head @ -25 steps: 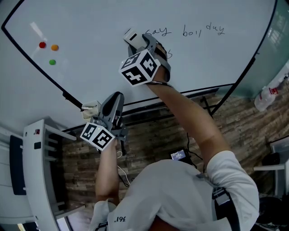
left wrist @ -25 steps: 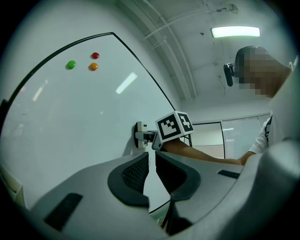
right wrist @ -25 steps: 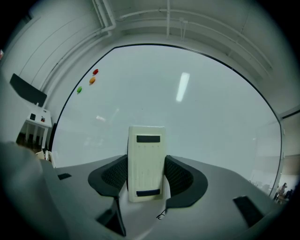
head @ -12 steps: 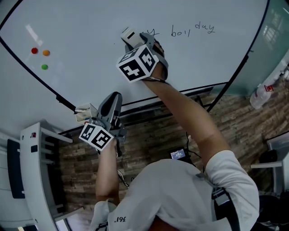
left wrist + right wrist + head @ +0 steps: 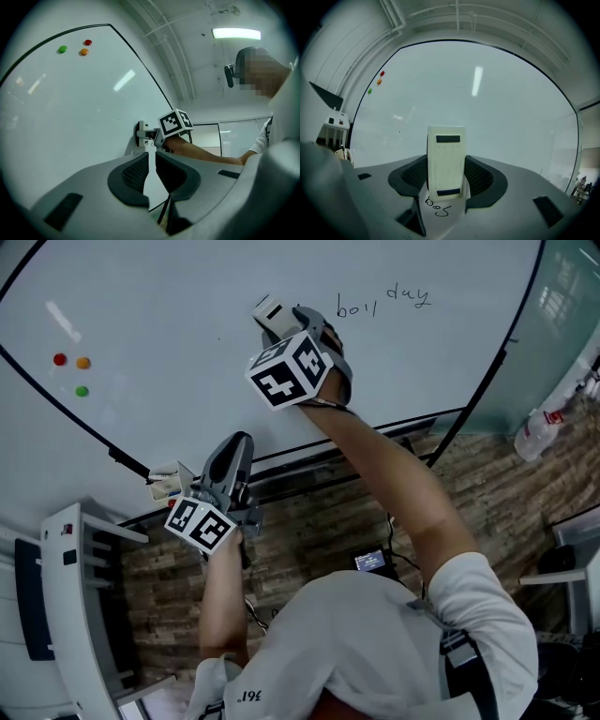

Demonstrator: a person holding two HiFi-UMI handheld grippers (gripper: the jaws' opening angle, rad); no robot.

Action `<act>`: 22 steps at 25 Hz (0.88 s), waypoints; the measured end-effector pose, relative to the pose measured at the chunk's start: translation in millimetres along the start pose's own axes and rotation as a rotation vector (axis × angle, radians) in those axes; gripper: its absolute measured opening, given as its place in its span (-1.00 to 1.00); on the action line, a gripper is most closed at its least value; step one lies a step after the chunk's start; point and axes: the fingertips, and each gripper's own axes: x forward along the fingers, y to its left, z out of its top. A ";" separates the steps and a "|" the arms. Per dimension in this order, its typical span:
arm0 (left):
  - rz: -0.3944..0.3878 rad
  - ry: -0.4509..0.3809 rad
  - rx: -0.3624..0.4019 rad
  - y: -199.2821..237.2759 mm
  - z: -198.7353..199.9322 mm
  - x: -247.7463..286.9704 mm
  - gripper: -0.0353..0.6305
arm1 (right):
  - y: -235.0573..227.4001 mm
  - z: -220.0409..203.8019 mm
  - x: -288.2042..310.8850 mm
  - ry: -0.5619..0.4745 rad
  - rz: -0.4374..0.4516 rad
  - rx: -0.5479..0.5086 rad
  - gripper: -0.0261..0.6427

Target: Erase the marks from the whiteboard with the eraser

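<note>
The whiteboard [image 5: 187, 296] fills the top of the head view. Handwritten words [image 5: 382, 301] remain at its upper right. My right gripper [image 5: 281, 326] is shut on the white eraser [image 5: 271, 312] and holds it flat against the board, just left of those words. In the right gripper view the eraser [image 5: 446, 161] stands upright between the jaws, with a scribbled word [image 5: 437, 208] just below it. My left gripper [image 5: 238, 444] hangs low by the board's tray, shut and holding nothing. In the left gripper view its pads [image 5: 136, 173] almost touch.
Red, orange and green magnets [image 5: 73, 369] sit at the board's left. A small box [image 5: 169, 480] rests on the tray by the left gripper. A white rack [image 5: 80, 606] stands lower left, a spray bottle [image 5: 534, 432] at the right. The floor is wood.
The right gripper slid the eraser rightward over the first word, which no longer shows in the head view. The left gripper stayed about where it was.
</note>
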 end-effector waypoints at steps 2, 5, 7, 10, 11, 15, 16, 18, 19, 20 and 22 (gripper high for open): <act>-0.006 0.004 0.001 -3.1 -1.8 3.6 -0.77 | -5.4 -2.6 -1.5 0.000 -0.002 0.002 -0.14; -0.015 0.010 0.002 -7.5 -4.5 8.6 -0.77 | -13.8 -6.7 -4.0 -0.001 -0.009 0.006 -0.14; -0.018 0.014 0.003 -9.6 -6.5 12.2 -0.77 | -19.3 -9.8 -4.9 -0.001 -0.014 0.008 -0.14; -0.025 0.019 0.004 -13.3 -8.7 18.2 -0.77 | -28.3 -14.0 -6.1 0.001 -0.021 0.012 -0.14; -0.027 0.021 0.004 -14.4 -9.2 19.6 -0.77 | -31.1 -15.2 -6.6 0.001 -0.023 0.013 -0.14; -0.032 0.029 0.005 -18.7 -12.1 24.9 -0.77 | -42.2 -20.7 -9.0 -0.002 -0.031 0.020 -0.14; -0.033 0.031 0.005 -19.7 -13.4 26.5 -0.77 | -45.4 -22.8 -9.3 -0.002 -0.033 0.022 -0.14; -0.035 0.036 0.006 -22.6 -15.7 29.4 -0.77 | -52.1 -26.8 -10.6 -0.002 -0.039 0.026 -0.15; -0.036 0.038 0.007 -24.4 -16.7 30.5 -0.77 | -55.3 -28.6 -11.8 -0.002 -0.042 0.027 -0.14; -0.037 0.041 0.008 -26.2 -17.6 31.4 -0.77 | -58.4 -30.2 -13.1 -0.003 -0.045 0.028 -0.14; -0.039 0.047 0.010 -28.9 -19.1 33.5 -0.77 | -64.2 -33.2 -14.6 -0.003 -0.050 0.031 -0.14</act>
